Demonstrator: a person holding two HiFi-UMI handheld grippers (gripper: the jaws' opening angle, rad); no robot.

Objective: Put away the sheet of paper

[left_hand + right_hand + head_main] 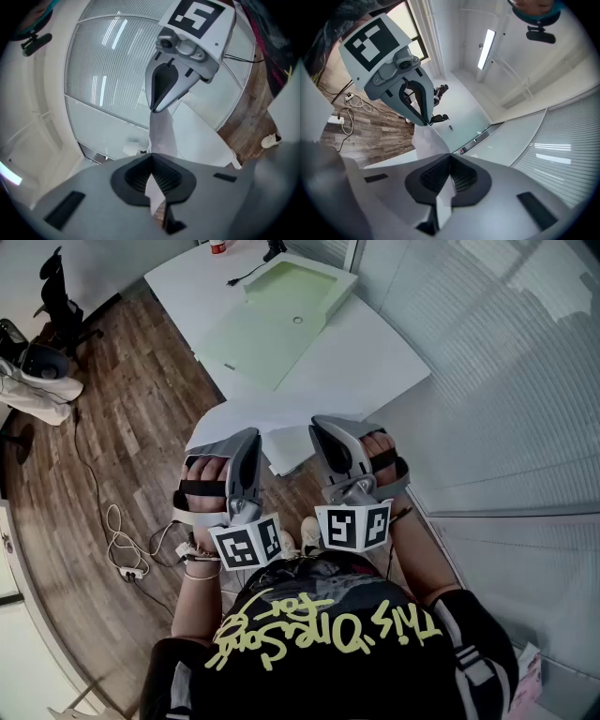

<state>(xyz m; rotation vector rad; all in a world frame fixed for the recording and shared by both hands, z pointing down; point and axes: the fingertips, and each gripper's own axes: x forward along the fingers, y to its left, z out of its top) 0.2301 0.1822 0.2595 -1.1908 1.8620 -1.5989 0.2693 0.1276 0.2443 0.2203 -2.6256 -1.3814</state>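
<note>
Fingers: left gripper (249,439) and right gripper (324,430) both clenched on the paper (284,452).
Advice: move both together, keeping it flat.

The sheet of paper (281,442) is plain white and held up in the air, pinched along its near edge at two places. The closed jaws of the left gripper (251,437) clamp one side and those of the right gripper (323,425) clamp the other. Between the two grips it spans roughly level, slightly buckled, with a loose corner drooping. It hangs at the near edge of the white bench (375,352).
</note>
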